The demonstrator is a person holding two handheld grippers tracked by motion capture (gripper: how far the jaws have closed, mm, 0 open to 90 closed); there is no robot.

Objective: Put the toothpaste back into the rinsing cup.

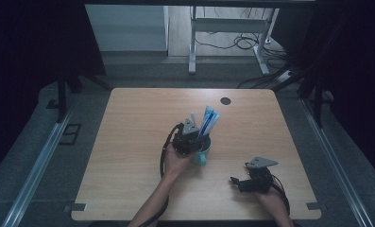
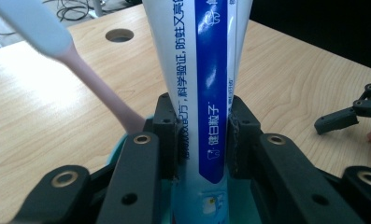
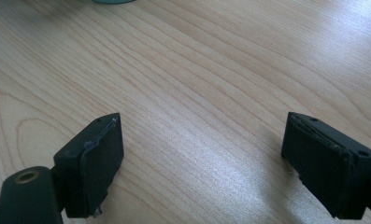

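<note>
Here the left tongs [image 2: 204,140] pinch the toothpaste tube [image 2: 206,93] beside a toothbrush [image 2: 87,79]; right tongs [image 3: 202,158] spread.

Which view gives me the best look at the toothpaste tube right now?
The left gripper view: the toothpaste tube stands upright between the left gripper pads, which press on its sides, print readable. The high view shows it small, rising from the teal cup behind that gripper. The right gripper view looks across bare table, with a sliver of the cup.

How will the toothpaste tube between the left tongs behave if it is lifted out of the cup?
The toothpaste tube looks soft-walled, so it will probably dent between the left tongs. Its glossy skin may slip. Standing tall in the teal cup, it could tip the cup.
</note>
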